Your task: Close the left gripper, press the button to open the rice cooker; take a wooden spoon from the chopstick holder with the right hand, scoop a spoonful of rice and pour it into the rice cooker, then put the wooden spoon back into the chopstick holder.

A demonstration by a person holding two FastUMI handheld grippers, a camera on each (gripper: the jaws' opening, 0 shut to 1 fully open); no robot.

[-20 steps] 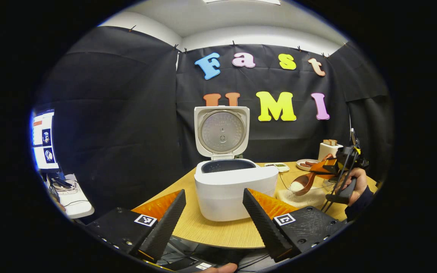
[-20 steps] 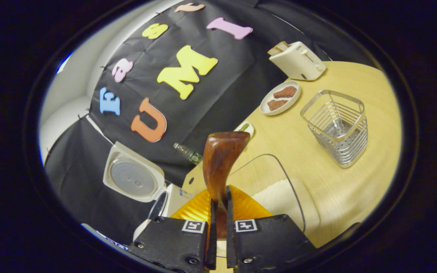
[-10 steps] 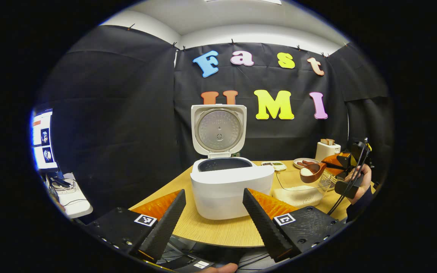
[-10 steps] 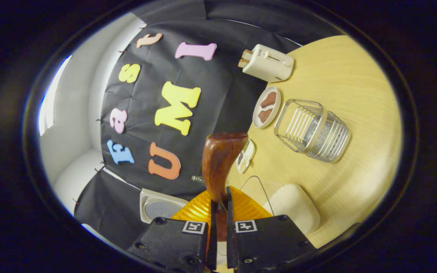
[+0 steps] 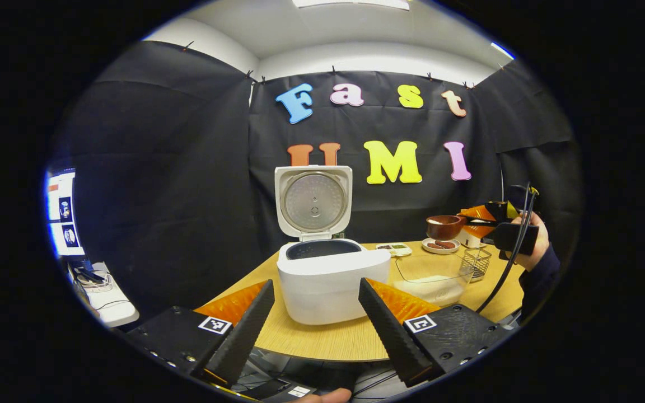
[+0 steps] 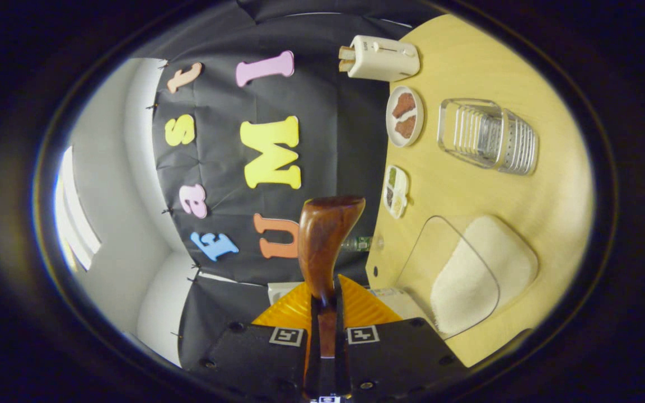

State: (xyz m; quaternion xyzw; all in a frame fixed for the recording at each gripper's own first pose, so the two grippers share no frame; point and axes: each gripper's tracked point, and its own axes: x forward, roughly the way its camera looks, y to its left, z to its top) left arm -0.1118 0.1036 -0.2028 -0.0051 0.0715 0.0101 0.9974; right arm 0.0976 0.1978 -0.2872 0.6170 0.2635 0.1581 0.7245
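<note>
Lifted clear of the rice container (image 5: 431,275), the wooden spoon (image 5: 444,226) hung loaded in my clamped right gripper (image 6: 322,313), not yet over the open rice cooker (image 5: 331,274), while my left gripper (image 5: 314,319) waited with jaws apart.

I see open air above the rice cooker (image 5: 331,274); its raised lid (image 5: 313,201) blocks the table's (image 5: 328,338) back edge.
</note>
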